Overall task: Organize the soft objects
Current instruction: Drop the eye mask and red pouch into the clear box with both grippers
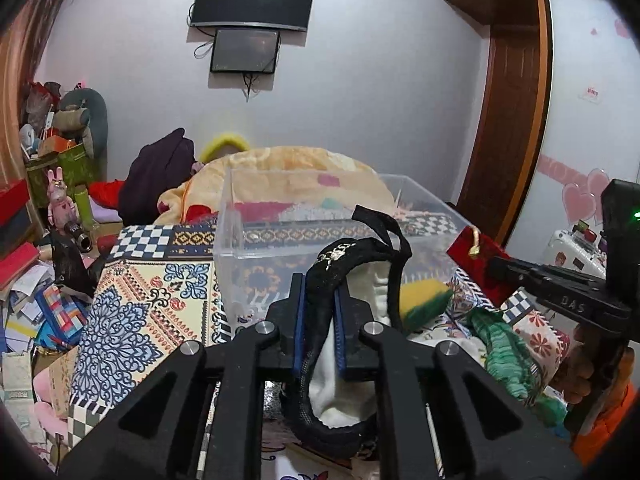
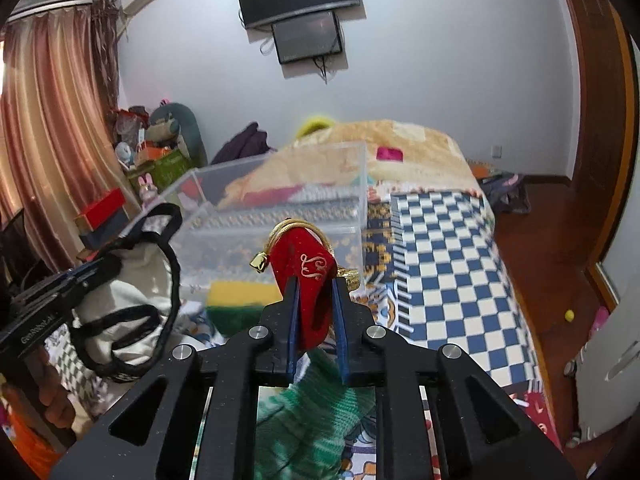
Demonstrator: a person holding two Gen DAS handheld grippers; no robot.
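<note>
My left gripper [image 1: 319, 288] is shut on a black-and-white fabric pouch with straps [image 1: 352, 276] and holds it just before the clear plastic box [image 1: 240, 240] on the bed. The pouch also shows in the right wrist view [image 2: 132, 280]. My right gripper [image 2: 314, 284] is shut on a red velvet pouch with a gold cord [image 2: 310, 272], held in front of the box [image 2: 360, 200]. The red pouch shows at the right of the left wrist view [image 1: 476, 264]. A yellow-green sponge [image 1: 424, 300] [image 2: 240, 304] lies near the box. A green knitted cloth [image 1: 504, 348] [image 2: 312, 412] lies below the right gripper.
The bed has a patterned and checkered cover [image 2: 440, 280] and an orange blanket [image 1: 288, 164] behind the box. Cluttered boxes and toys [image 1: 52, 184] stand at the left. Curtains [image 2: 52, 140] hang at the left, and a wooden door [image 1: 508, 120] is at the right.
</note>
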